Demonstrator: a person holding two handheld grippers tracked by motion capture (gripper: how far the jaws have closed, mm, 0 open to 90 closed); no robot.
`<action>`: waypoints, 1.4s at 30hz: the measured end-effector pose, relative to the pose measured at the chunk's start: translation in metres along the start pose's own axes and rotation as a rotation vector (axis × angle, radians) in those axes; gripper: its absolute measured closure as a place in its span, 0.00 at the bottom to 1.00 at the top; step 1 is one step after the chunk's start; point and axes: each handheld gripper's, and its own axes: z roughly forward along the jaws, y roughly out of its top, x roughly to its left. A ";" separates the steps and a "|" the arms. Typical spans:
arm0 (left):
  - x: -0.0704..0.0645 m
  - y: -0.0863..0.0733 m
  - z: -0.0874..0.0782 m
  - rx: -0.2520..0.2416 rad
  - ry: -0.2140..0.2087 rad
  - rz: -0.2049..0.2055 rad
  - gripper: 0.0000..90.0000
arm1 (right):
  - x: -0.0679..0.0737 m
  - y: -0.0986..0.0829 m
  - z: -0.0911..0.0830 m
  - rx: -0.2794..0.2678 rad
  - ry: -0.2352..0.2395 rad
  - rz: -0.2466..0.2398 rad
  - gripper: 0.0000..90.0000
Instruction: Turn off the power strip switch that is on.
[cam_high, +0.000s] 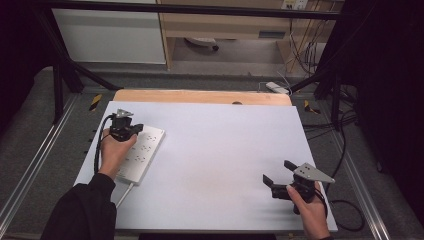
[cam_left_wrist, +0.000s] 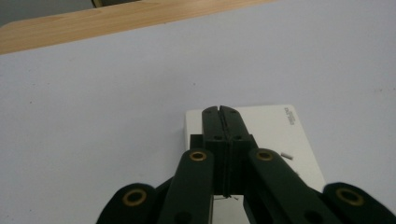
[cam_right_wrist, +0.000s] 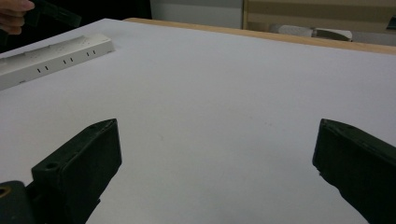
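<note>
Two grippers are at work on our side of the table (cam_high: 210, 150). Nearest us, the right gripper (cam_high: 277, 176) hovers low over bare white surface, its jaws spread wide with nothing between them. The right gripper view shows both black jaws standing far apart, and the power strip (cam_right_wrist: 51, 60) lies well beyond them, off toward the far left.

Farther out, the left gripper (cam_high: 136, 129) sits over the power strip (cam_high: 142, 152), held by the left hand (cam_high: 114, 150). Its jaws are pressed fully together and hold nothing. In the left gripper view the closed tips (cam_left_wrist: 221, 114) lie directly above the strip's far end (cam_left_wrist: 280, 135), either touching the top face or just over it; we cannot tell which.

We judge the step in hand to be steadying or nudging the strip with the closed left tips, while the right gripper waits. The next move likely calls for bringing the right gripper across to the strip, since it is well apart from it now, and keeping the left tips square so the strip does not pivot.

The strip is a long, flat white block with rows of socket slots on top, lying at a slant under the left gripper, its white cord (cam_high: 123, 194) trailing back toward us. Beyond it runs the wooden edge (cam_high: 200, 96) of the table.
</note>
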 end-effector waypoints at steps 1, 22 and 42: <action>0.000 -0.001 0.001 0.003 0.002 -0.001 1.00 | 0.000 0.000 0.000 0.000 0.000 0.001 0.02; 0.003 -0.007 0.008 0.046 0.010 0.006 1.00 | 0.000 0.000 -0.001 -0.002 0.002 0.003 0.02; 0.000 -0.009 0.012 0.041 0.014 0.010 1.00 | -0.001 0.000 -0.001 -0.005 0.000 0.004 0.02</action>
